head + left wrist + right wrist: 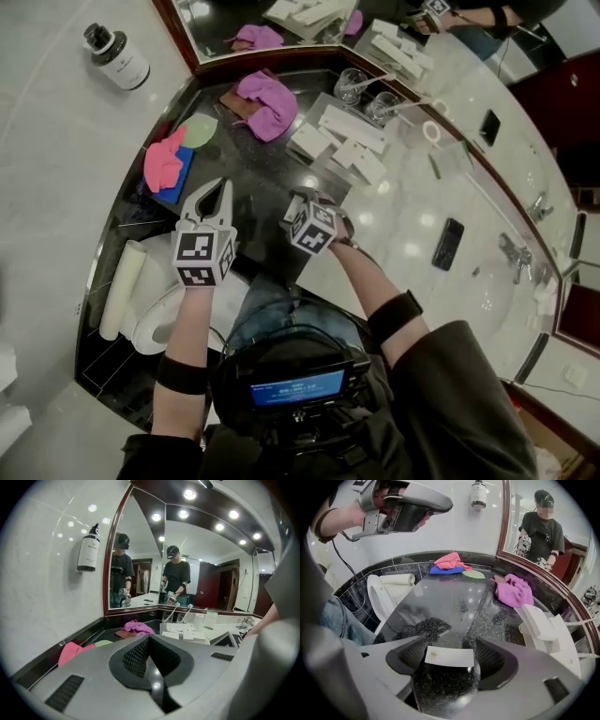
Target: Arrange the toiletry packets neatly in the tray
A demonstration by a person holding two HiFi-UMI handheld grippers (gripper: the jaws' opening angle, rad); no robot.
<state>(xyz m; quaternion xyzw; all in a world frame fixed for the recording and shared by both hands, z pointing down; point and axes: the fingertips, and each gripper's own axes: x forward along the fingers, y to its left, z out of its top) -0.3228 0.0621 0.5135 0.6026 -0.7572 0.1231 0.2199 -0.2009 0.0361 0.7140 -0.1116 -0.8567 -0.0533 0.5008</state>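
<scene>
A white toiletry packet (pixel 449 656) lies flat on the black counter between the jaws of my right gripper (pixel 450 644), which stands open with a gap on either side of it. In the head view this gripper (pixel 302 199) points steeply down at mid-counter. The tray (pixel 565 641) at the right holds several white packets (pixel 536 619), piled unevenly; from above these packets (pixel 352 127) lie near the mirror corner. My left gripper (pixel 217 185) hovers shut and empty to the left; the left gripper view shows its jaws closed (pixel 149 638) and the tray (pixel 183 633) beyond.
A purple cloth (pixel 267 101) lies near the mirror. A pink cloth (pixel 164 157) on a blue one and a green disc (pixel 199 131) sit at the counter's left end. Two glasses (pixel 354 84), a phone (pixel 448 244), a faucet (pixel 514 251) and a toilet (pixel 155 323) are in view.
</scene>
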